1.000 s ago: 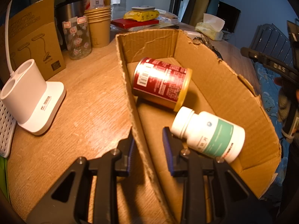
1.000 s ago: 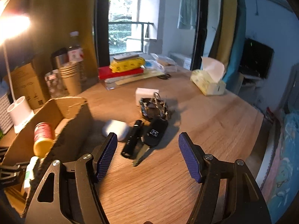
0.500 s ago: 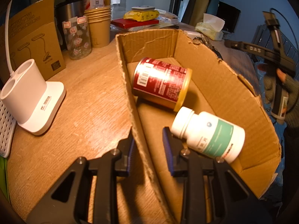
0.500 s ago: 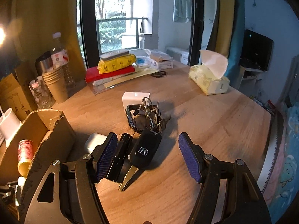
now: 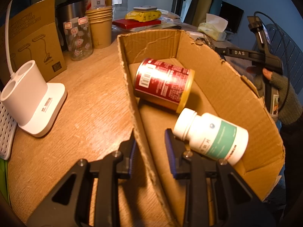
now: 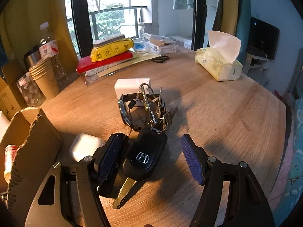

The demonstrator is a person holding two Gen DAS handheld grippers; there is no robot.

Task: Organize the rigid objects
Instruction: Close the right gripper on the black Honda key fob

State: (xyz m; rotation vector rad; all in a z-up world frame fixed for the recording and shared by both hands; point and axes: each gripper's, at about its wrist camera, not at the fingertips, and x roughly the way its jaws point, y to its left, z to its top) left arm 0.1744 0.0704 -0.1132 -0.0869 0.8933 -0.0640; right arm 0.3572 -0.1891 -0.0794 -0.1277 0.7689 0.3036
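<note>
Left gripper straddles the near left wall of the cardboard box; fingers are set narrowly apart with the wall between them, contact unclear. In the box: red can and white pill bottle, both on their sides. Right gripper is spread wide over the black car key on the table. White earbud case and flashlight lie just left of the key.

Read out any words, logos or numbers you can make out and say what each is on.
"DAS": right tool's arm.
Honda "H" logo: car key.
Red can: barcode and print, too blurred.
White pill bottle: label too small.
Lamp base, water bottle, yellow packet: unreadable.
</note>
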